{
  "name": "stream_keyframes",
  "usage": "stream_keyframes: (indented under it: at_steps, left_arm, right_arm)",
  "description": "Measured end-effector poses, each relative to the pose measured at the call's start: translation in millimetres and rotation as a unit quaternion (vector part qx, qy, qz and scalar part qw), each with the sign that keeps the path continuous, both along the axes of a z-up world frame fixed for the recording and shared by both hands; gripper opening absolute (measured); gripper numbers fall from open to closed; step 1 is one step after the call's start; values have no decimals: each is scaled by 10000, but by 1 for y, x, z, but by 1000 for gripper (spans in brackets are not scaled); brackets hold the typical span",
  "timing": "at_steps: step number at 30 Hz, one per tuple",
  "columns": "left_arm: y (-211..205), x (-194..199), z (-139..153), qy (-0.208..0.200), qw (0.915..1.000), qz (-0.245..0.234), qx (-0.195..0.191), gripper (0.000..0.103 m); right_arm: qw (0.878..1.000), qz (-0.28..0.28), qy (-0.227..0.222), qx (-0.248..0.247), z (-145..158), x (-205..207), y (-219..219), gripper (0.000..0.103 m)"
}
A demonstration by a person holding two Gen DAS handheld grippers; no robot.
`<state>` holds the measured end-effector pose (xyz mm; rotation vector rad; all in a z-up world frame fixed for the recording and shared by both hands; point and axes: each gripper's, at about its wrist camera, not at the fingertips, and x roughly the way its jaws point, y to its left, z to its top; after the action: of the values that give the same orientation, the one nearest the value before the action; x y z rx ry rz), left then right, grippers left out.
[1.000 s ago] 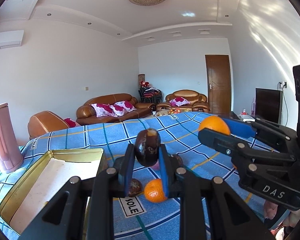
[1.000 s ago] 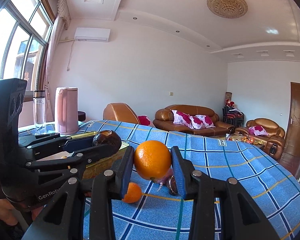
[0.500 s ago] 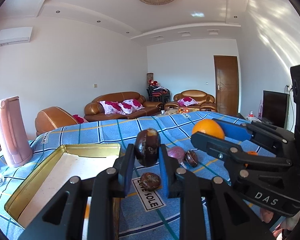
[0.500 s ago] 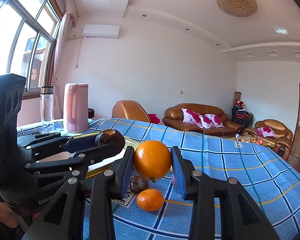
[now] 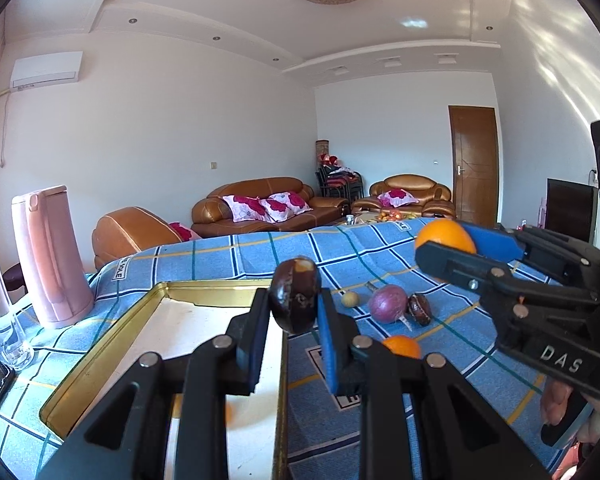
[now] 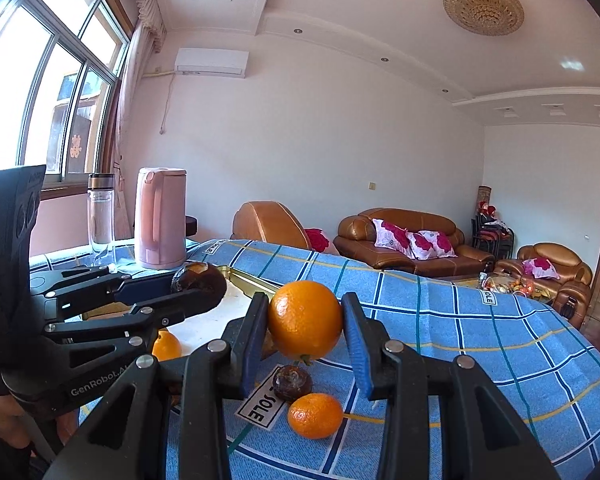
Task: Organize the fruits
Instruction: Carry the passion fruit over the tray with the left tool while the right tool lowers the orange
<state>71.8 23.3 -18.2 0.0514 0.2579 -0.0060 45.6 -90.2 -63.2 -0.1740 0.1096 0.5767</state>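
In the left wrist view, the left gripper (image 5: 294, 316) was seen clamped on a dark brown fruit (image 5: 295, 299), held upright between the pads with its long axis roughly vertical. The gold tin (image 5: 220, 294) lay just below and to the left of those jaws, its white floor showing under the left finger, so the fruit hung close over the tin's right rim. To the right, the right gripper (image 5: 446, 246) was seen closed on an orange (image 5: 444, 236), above the checked cloth (image 5: 340, 248) and well apart from the tin. A purple fruit (image 5: 387, 309), a second brown fruit (image 5: 420, 310) and a small orange (image 5: 402, 347) were left on the cloth. In the right wrist view, the orange (image 6: 305, 319) was gripped squarely between the blue pads, with the tin (image 6: 252, 280) lying ahead and to the left of it. The left gripper (image 6: 198, 286) was nearer the tin, its fruit (image 6: 198, 283) at the tin's edge. It is judged that the brown fruit could be set down first, while the orange would need carrying leftward over the rim.
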Motion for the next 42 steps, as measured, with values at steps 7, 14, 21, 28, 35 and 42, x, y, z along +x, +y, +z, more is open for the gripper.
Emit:
stream_keyframes:
  at_steps: [7, 14, 21, 28, 35, 42]
  left_arm:
    - [21, -3, 0, 86, 9997, 220, -56, 25]
    - [45, -5, -3, 179, 9987, 458, -99, 25]
    - [71, -5, -3, 289, 9970, 693, -196, 25]
    - [84, -2, -7, 463, 9952, 832, -203, 25]
    - [95, 4, -14, 670, 9931, 940, -204, 25]
    - [103, 9, -18, 827, 9913, 1000, -216, 25]
  right_arm:
    - [9999, 133, 49, -56, 3, 4, 16, 39]
    - [9990, 393, 50, -197, 2, 2, 47, 40]
    - [9971, 664, 54, -379, -4, -1, 81, 40]
    - [9947, 864, 74, -548, -10, -2, 105, 40]
    - [9938, 903, 216, -618, -18, 3, 115, 40]
    - [9921, 949, 382, -727, -24, 12, 124, 40]
